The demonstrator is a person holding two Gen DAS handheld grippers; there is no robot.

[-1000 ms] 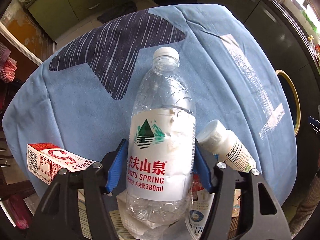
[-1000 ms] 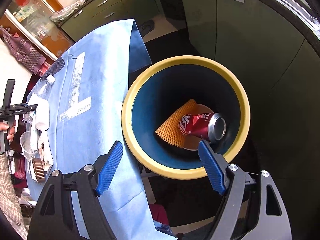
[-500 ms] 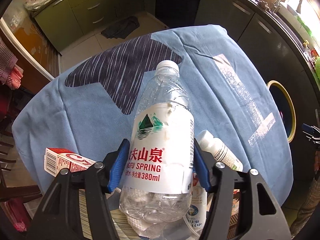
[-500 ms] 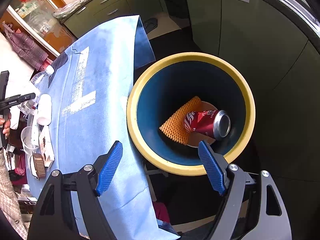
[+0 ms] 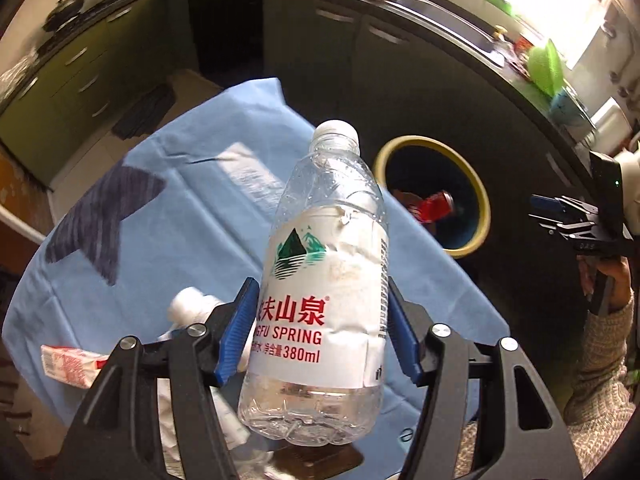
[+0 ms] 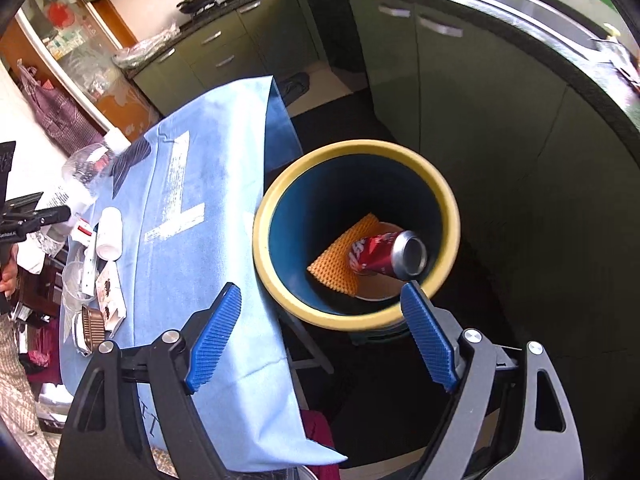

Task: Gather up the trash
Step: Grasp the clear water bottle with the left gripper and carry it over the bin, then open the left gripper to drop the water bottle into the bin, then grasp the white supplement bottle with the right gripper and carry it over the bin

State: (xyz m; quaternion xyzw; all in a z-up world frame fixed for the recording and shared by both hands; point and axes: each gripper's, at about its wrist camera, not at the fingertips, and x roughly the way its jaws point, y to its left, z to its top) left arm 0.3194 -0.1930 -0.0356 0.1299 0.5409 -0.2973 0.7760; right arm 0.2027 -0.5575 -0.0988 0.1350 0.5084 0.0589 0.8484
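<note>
My left gripper (image 5: 322, 332) is shut on a clear plastic water bottle (image 5: 324, 280) with a white label and white cap, held upright above the blue tablecloth (image 5: 168, 240). The bottle also shows in the right wrist view (image 6: 86, 176). The yellow-rimmed blue trash bin (image 5: 480, 216) stands beyond the table's right edge. It holds a red can (image 6: 384, 256) and orange mesh (image 6: 340, 264). My right gripper (image 6: 320, 336) is open and empty above the bin (image 6: 356, 320), at its near rim.
On the table lie a white pill bottle (image 6: 110, 232), a red and white carton (image 5: 68, 364), a clear cup (image 6: 76, 288), wrappers (image 6: 110, 292) and a brown pleated cup (image 6: 94, 326). Green kitchen cabinets (image 6: 460, 92) stand behind the bin.
My left gripper has lifted the bottle and swung right, so the bin is now in its view. My right gripper has drawn back a little from the bin and stays open.
</note>
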